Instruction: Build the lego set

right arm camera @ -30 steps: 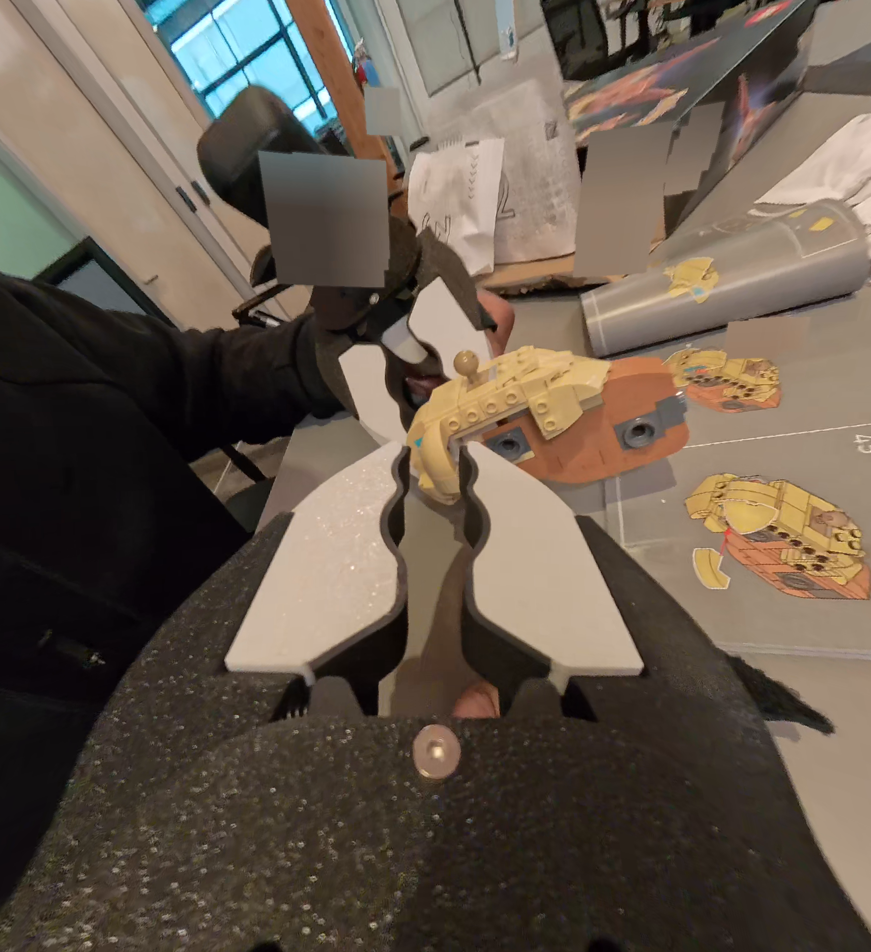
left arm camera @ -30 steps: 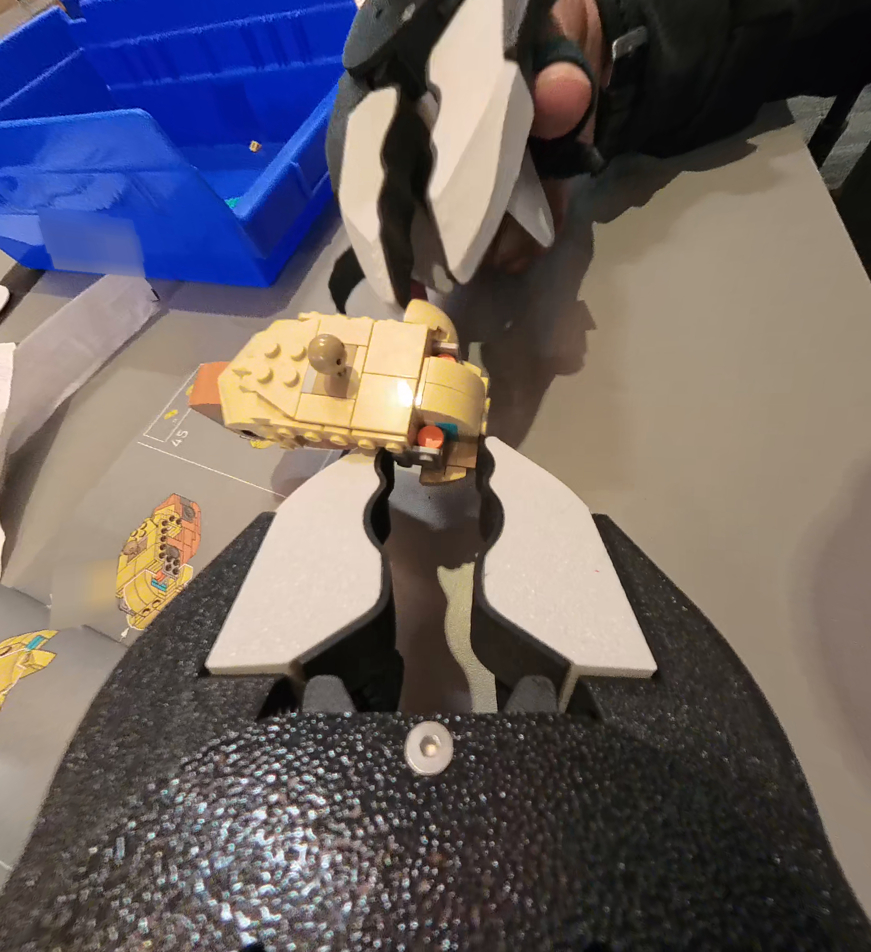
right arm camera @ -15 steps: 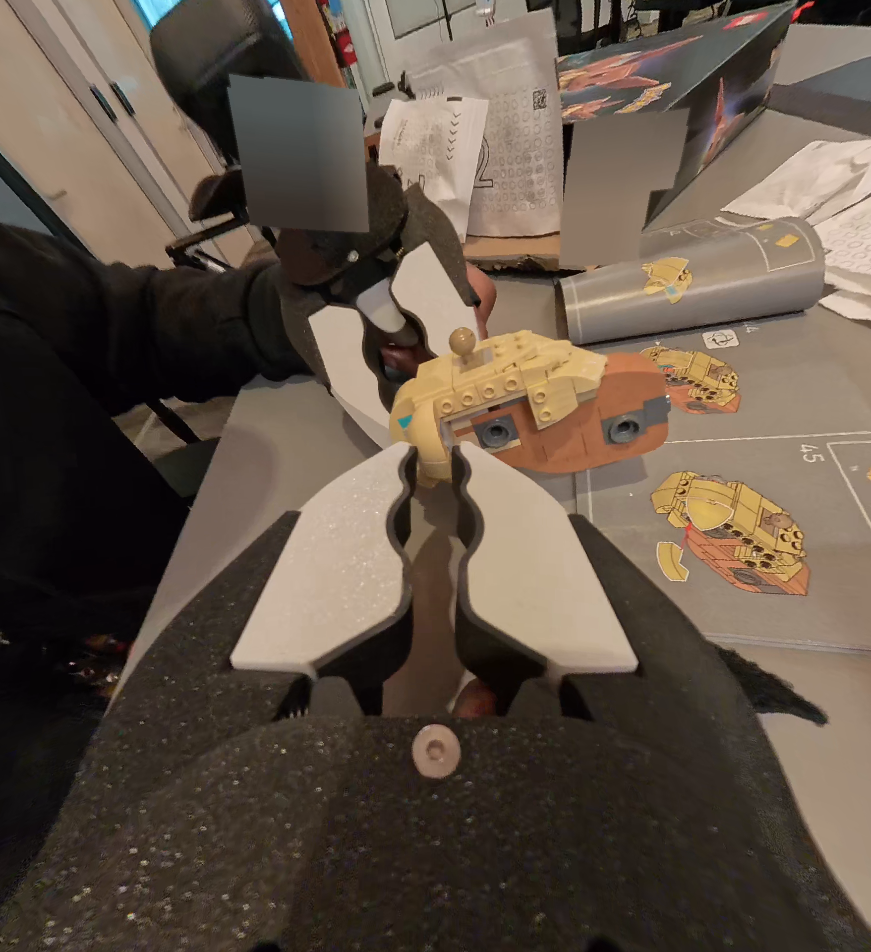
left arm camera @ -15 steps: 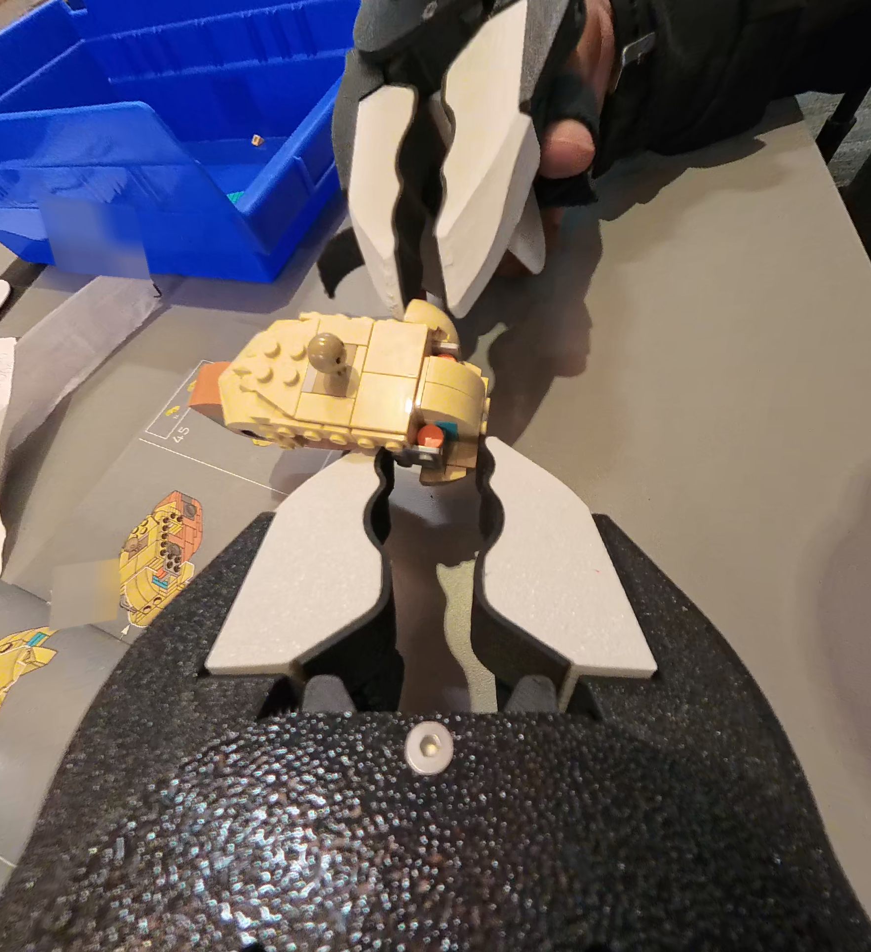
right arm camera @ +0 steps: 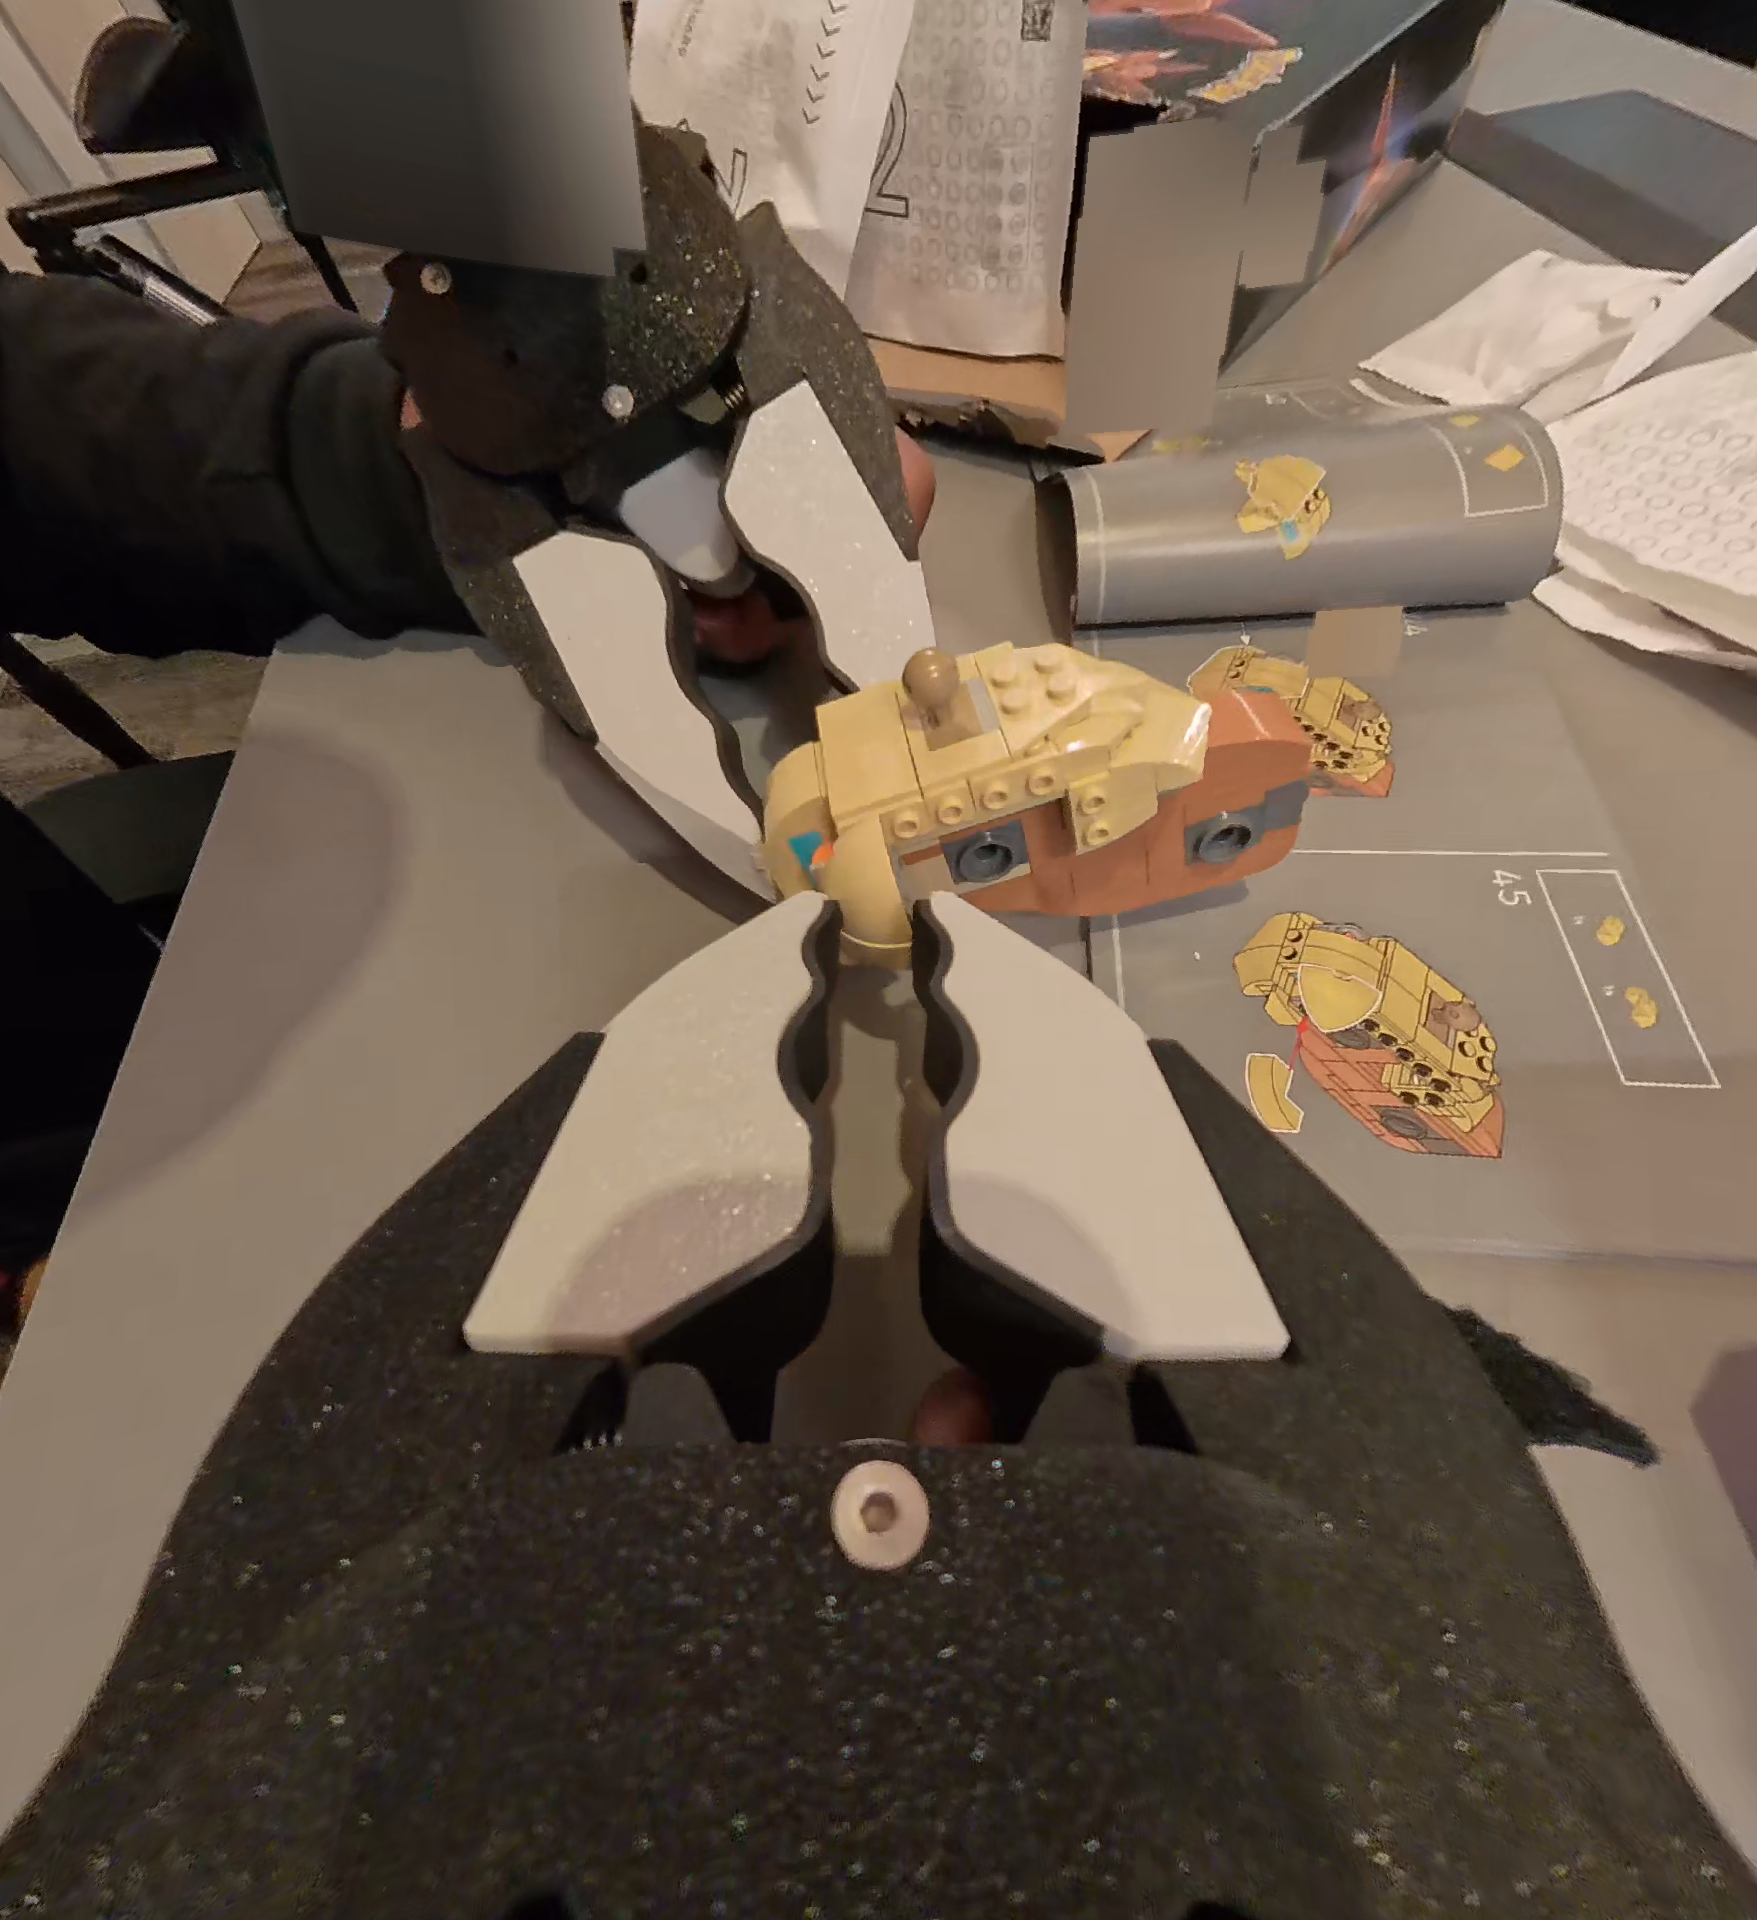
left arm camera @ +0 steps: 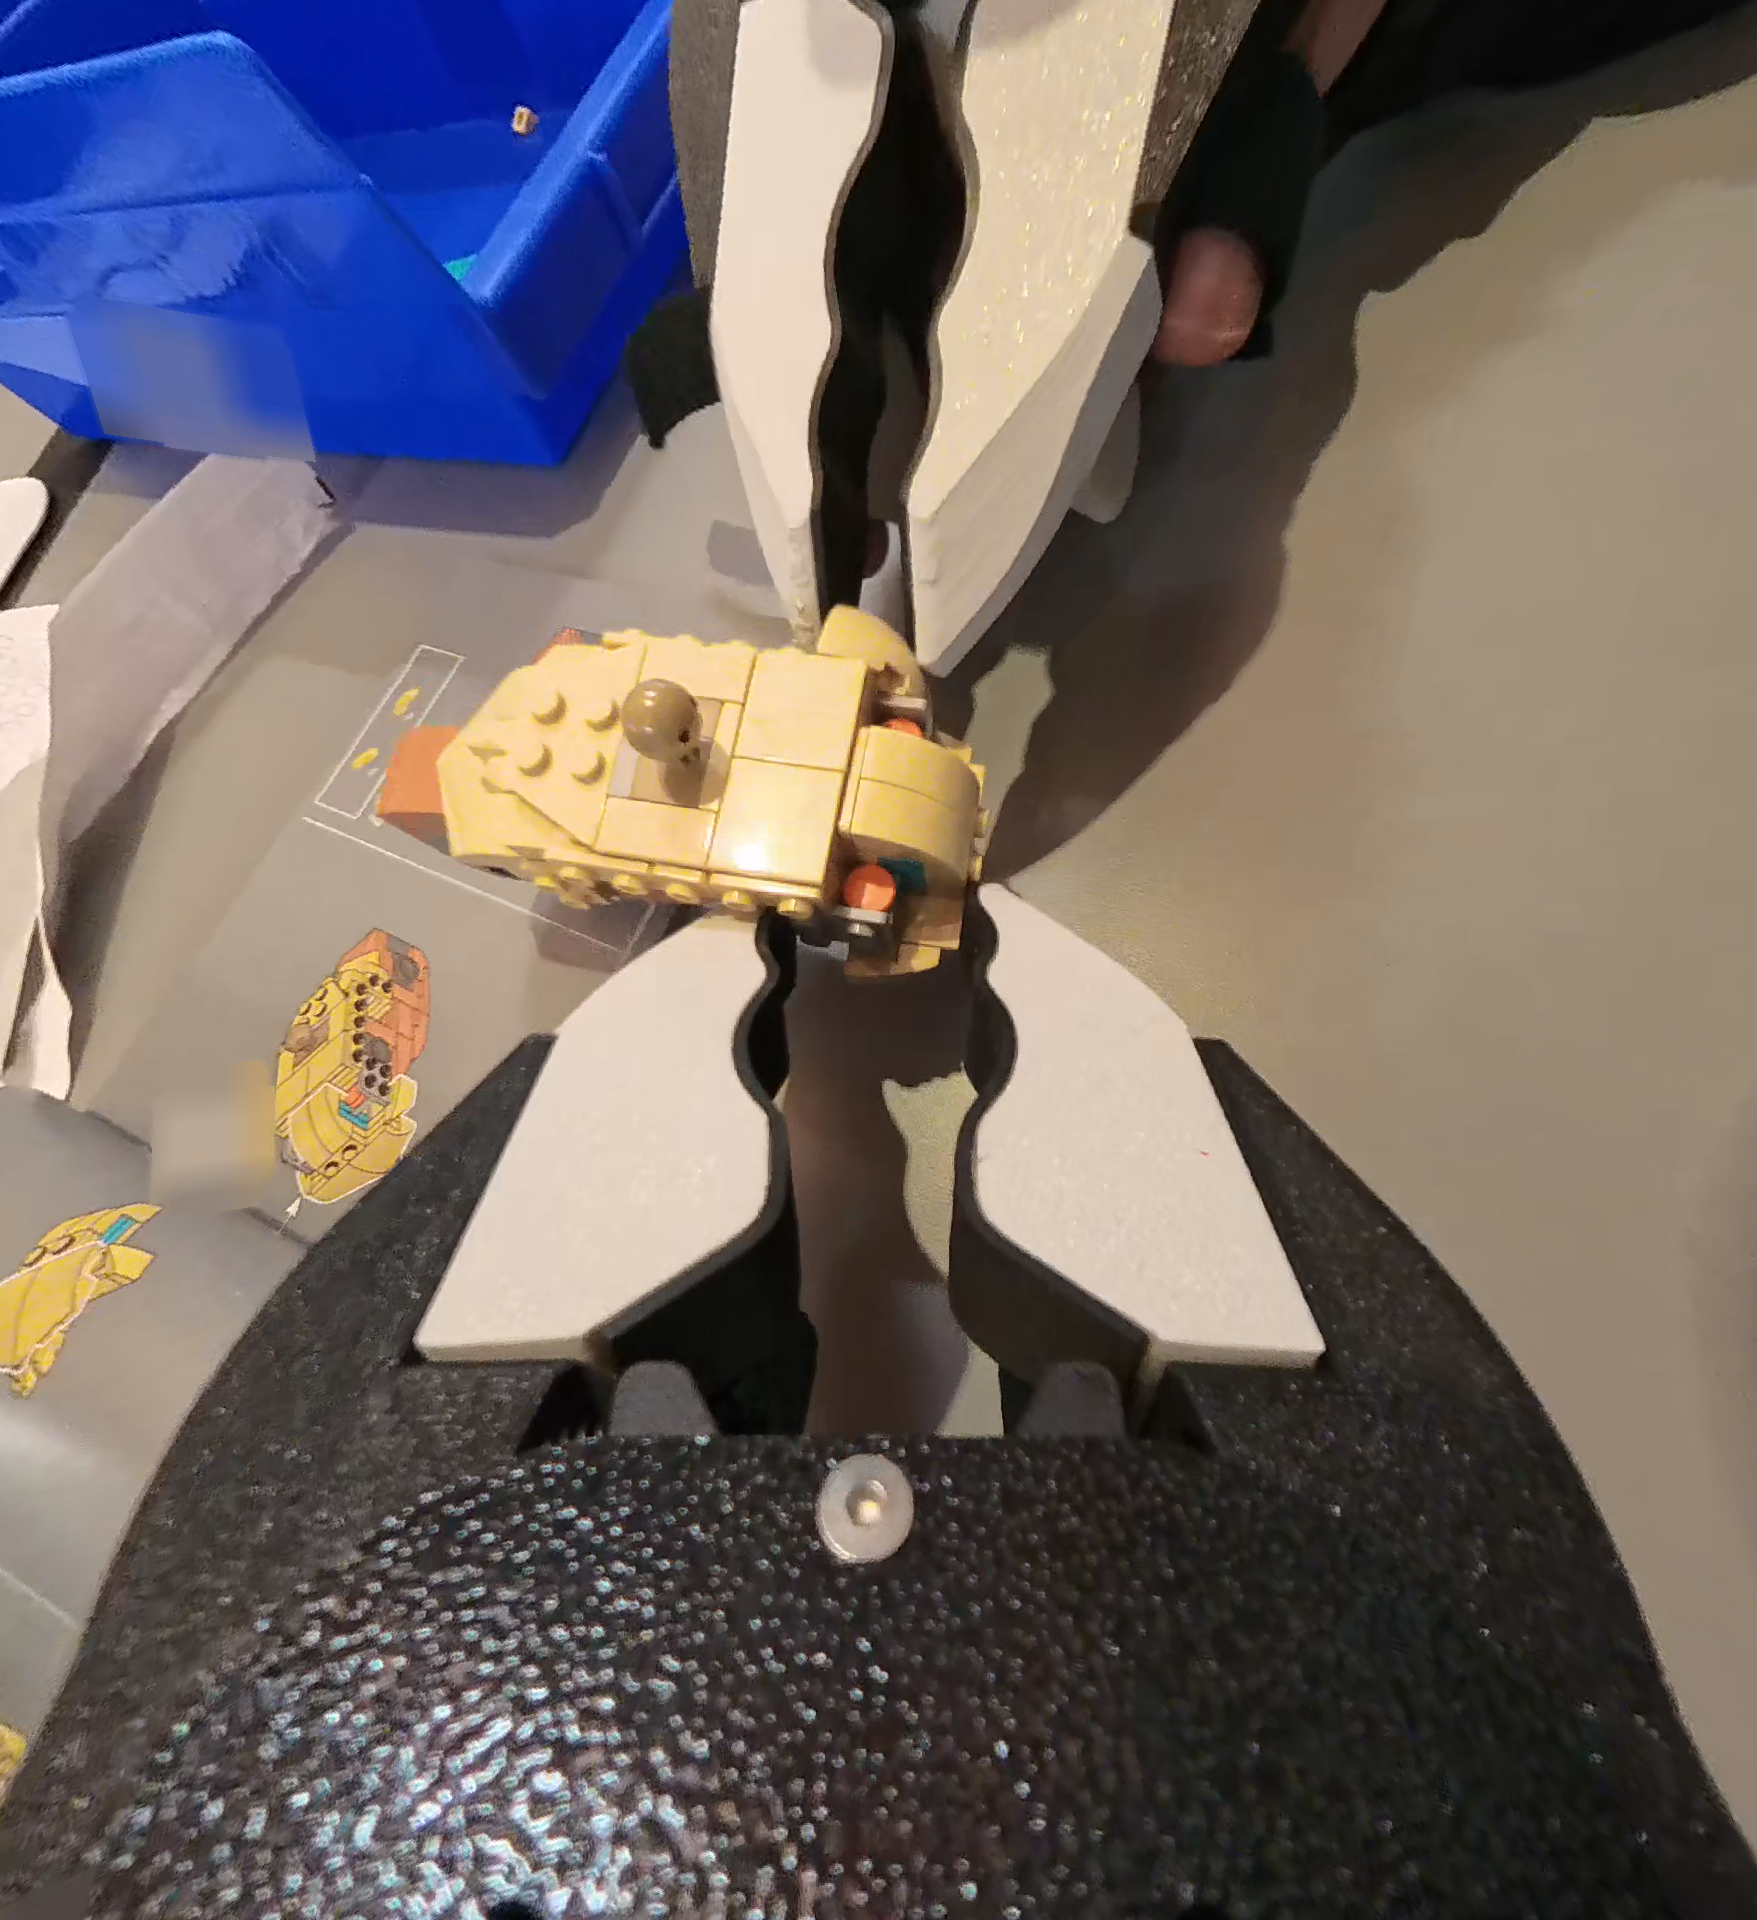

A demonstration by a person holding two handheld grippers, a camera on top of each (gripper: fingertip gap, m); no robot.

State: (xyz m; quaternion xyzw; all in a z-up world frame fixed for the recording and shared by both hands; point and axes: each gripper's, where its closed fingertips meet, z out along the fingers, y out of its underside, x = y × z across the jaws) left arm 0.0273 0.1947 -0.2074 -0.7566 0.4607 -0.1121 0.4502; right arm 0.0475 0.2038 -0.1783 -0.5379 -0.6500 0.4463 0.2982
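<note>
Held up above the grey counter [left arm camera: 1476,831], caught between two grippers at one end: a tan and brown brick model [left arm camera: 708,769], studs and a small round knob on top, brown hull underneath, long axis running off to the left in the left wrist view. Gripped at its rounded rear end by the left gripper [left arm camera: 879,914], fingers [left arm camera: 645,1091] partly closed, both tips pressed against the sides of that end beside an orange stud and a teal tile. Pinched from the opposite side by the right gripper [right arm camera: 869,914], fingers [right arm camera: 1040,1091] drawn in to a narrow gap and tight on a curved tan piece [right arm camera: 869,904] hanging at the model's rear corner. Seen from the left wrist view as two pale fingers coming down from above, tips on either side of that same curved piece, with a black-gloved hand [left arm camera: 1238,208] behind. Under and beyond the model, lying open on the counter: a grey instruction booklet [right arm camera: 1425,1174] printed with drawings of the same kind of build, one page curled into a roll [right arm camera: 1321,520]. Farther off in the right wrist view: a printed cardboard box [right arm camera: 1373,156], white paper bags [right arm camera: 957,156] leaning against it, and crumpled white sheets [right arm camera: 1684,499] at the right. At the upper left of the left wrist view, well apart from the model: a blue bin [left arm camera: 230,260] with a few tiny bits inside. A black sleeve [right arm camera: 126,468] behind the left gripper.
</note>
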